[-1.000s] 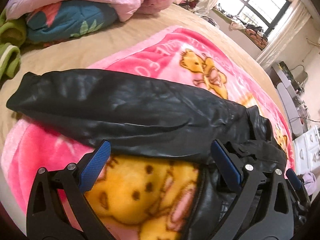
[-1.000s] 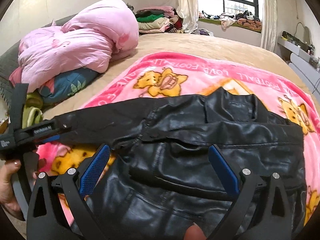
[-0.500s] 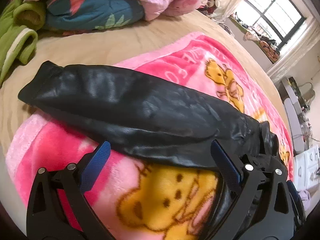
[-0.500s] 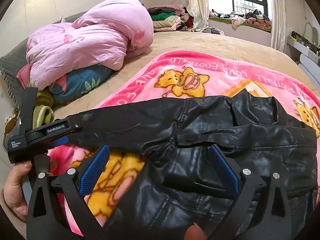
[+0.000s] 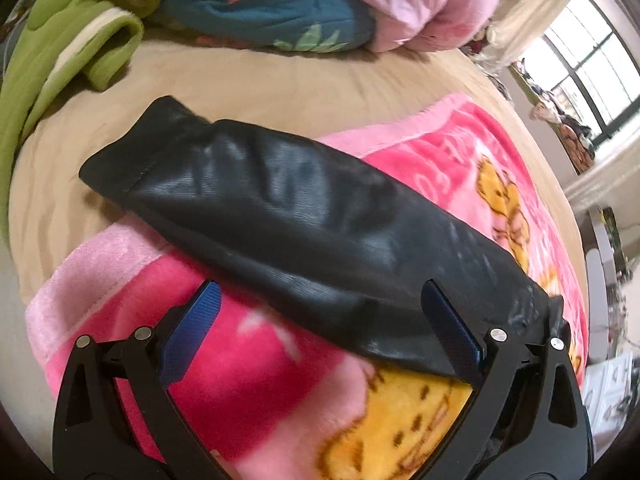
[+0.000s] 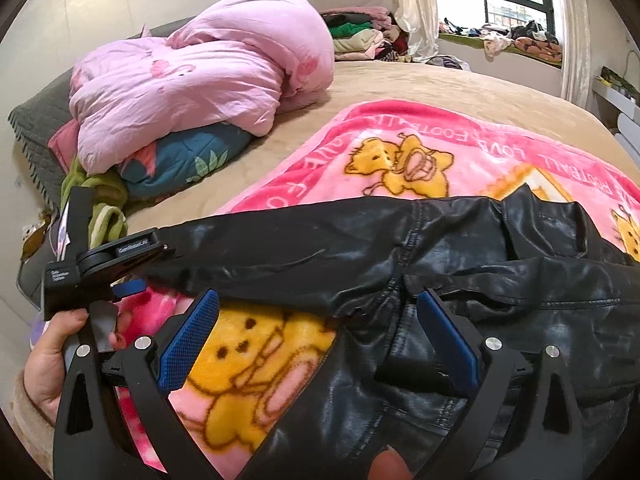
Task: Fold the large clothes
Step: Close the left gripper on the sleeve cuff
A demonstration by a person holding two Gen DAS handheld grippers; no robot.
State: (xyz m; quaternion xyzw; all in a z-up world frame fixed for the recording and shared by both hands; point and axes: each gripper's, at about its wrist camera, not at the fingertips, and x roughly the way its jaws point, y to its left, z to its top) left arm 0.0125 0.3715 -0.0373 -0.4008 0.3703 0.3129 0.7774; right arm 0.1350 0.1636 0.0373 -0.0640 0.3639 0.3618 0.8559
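Change since earlier frame: the left gripper [image 5: 320, 328] has travelled outward along the sleeve [image 5: 304, 232] toward the cuff [image 5: 120, 164]; more of the cuff end and the tan bedsheet [image 5: 248, 80] beyond it now shows in the left wrist view. The right gripper [image 6: 320, 340] has shifted only slightly over the jacket.

Task item: black leather jacket [image 6: 500, 280], lying on the pink cartoon blanket [image 6: 400, 152], the sleeve stretched straight out from the body.

Cuff position: past the edge of the pink cartoon blanket, resting on the tan bedsheet.

Left gripper state: jaws apart, nothing between them, the sleeve just ahead of the blue pads [image 5: 192, 332].

Right gripper state: jaws apart, empty, poised above the seam where the sleeve joins the body.

Hand pose: in the right wrist view a hand [image 6: 52, 364] holds the left gripper low beside the sleeve, near the blanket's edge.

Risk one: the leather looks slick and stiff; a shallow pinch could slip off as the sleeve is lifted.

Risk two: a low approach could catch the blanket pile along with the sleeve and drag it.

Risk three: stiff leather may spring open after the fold.

Surroundings: pink duvet [image 6: 200, 80] and green garment [image 5: 60, 48], well beyond the blanket.
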